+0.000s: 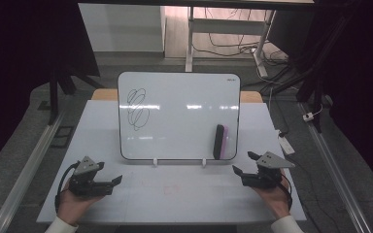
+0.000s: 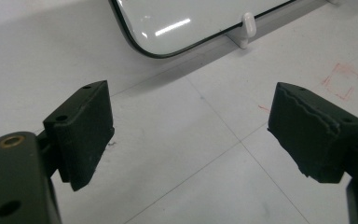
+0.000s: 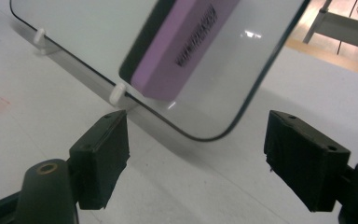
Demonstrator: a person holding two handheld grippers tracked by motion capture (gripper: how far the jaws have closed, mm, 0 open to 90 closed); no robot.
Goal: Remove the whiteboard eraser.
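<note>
A small whiteboard (image 1: pixel 179 104) stands upright on the white table (image 1: pixel 170 194), held by white clip feet (image 1: pixel 155 161). Black scribbles (image 1: pixel 138 108) mark its upper left. A purple and black eraser (image 1: pixel 220 141) clings to its lower right, seen close in the right gripper view as the eraser (image 3: pixel 179 44). My left gripper (image 1: pixel 115 182) rests at the front left, open and holding nothing, with the whiteboard's corner (image 2: pixel 158 28) ahead of it. My right gripper (image 1: pixel 243 162) sits at the front right, open and holding nothing, just short of the eraser's corner of the board.
A faint red square mark (image 1: pixel 171 189) lies on the table between the grippers. Beyond the table are a desk frame (image 1: pixel 233 29), cables on the floor (image 1: pixel 233 46) and a power strip (image 1: pixel 286 144) at the right edge.
</note>
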